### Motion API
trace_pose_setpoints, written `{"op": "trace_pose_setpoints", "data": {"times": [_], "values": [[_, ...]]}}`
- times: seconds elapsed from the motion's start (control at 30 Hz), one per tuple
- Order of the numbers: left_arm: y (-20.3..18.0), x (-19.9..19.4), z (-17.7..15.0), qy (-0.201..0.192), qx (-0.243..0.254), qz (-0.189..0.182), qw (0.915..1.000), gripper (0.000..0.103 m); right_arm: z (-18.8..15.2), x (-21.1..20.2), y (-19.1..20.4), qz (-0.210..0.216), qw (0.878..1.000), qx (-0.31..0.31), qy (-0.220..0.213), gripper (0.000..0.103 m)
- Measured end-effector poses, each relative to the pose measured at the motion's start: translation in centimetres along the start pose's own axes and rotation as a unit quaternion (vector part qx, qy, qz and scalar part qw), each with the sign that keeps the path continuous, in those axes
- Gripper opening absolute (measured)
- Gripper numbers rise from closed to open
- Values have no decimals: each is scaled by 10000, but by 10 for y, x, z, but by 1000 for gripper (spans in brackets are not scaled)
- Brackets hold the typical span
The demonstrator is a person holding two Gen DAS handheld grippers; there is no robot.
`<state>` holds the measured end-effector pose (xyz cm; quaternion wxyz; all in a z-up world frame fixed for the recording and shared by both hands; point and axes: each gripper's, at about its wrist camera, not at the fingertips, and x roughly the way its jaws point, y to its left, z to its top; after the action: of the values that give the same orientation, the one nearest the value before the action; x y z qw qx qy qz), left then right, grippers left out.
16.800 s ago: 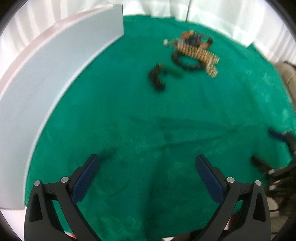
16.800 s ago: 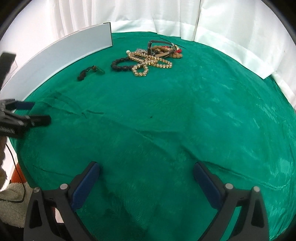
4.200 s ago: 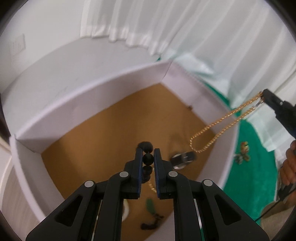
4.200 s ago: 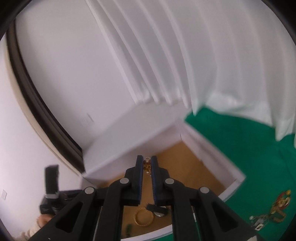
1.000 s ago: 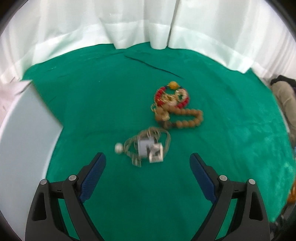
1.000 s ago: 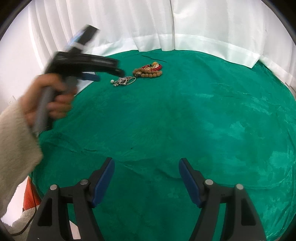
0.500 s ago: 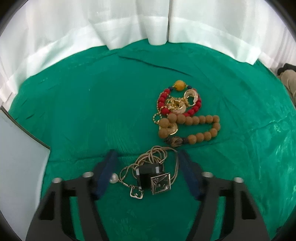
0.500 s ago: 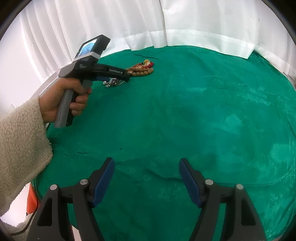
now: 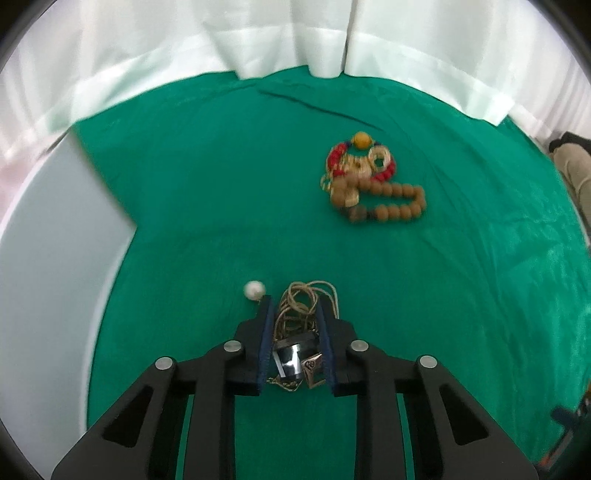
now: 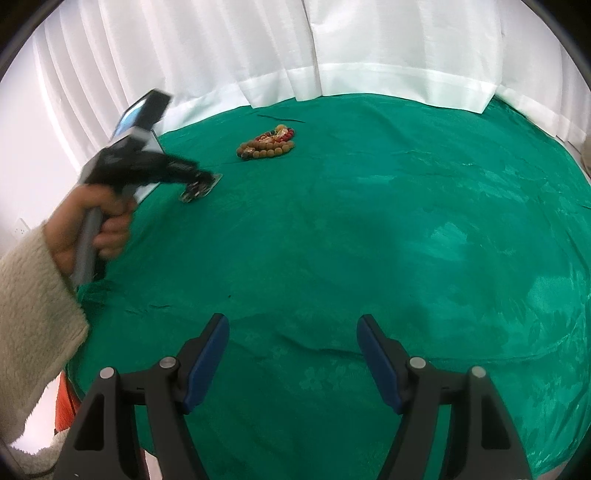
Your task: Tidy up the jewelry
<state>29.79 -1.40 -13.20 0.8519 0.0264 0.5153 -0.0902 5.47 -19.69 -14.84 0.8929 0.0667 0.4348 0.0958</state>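
Since the frame a second ago, my left gripper [image 9: 294, 306] has come down over the tangled chain necklace [image 9: 301, 325] and its jaws have just been closing; they now pinch that tangle, with the dark faceted pendant [image 9: 291, 356] and a square gold charm [image 9: 313, 369] caught between the blue pads [image 9: 264, 343].

Reference landmark: the green cloth [image 9: 229, 206] covering the table. White curtains [image 9: 207, 33] hang behind its far edge. The white box wall [image 9: 55, 277] stands at its left side in the left wrist view. My left hand [image 10: 99, 221], in a cream fleece sleeve [image 10: 29, 317], holds its tool over the left part of the cloth, seen from the right wrist view.

My right gripper [image 10: 293, 336] hovers above the near part of the cloth with its jaws spread wide and nothing between them.

The bead pile [image 9: 369, 177], made of a brown wooden bead bracelet, a red bead strand with a yellow bead, and gold rings, lies on the cloth beyond the pinched necklace, well apart from it, toward the far right. A single white pearl [image 9: 254, 289] sits on the cloth just beside the left pad's tip; whether it is joined to the chain I cannot tell.
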Motion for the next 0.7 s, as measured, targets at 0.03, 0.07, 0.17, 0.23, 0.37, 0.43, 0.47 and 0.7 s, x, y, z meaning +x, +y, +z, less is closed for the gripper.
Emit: {"op": "trace_pose_setpoints", "data": {"times": [0.03,0.07,0.17,0.23,0.37,0.43,0.47,0.7], "values": [[2,-6,-7,17,-19,-41,10000,9,0,0,0,9,10000,0,-4,73],[4,-11,-13,37,-40,-61,10000,9,0,0,0,16,10000,-6,-8,73],[9,-26,-37,58,-36,-96,9999,7,-2,0,2,34,10000,-34,15,73],[12,-39,-53,-16,-15,-120,9999,7,-3,0,2,49,10000,-42,37,73],[13,-55,-74,44,-52,-303,9995,7,-4,1,5,53,9999,-69,67,73],[12,-61,-80,5,35,-273,9996,11,-3,1,6,54,9999,-75,79,73],[11,-64,-83,-9,75,-266,9996,22,-2,1,6,58,9999,-84,86,73],[11,-77,-104,-64,-32,-328,9994,72,-3,0,7,98,9998,-82,160,73]]}}
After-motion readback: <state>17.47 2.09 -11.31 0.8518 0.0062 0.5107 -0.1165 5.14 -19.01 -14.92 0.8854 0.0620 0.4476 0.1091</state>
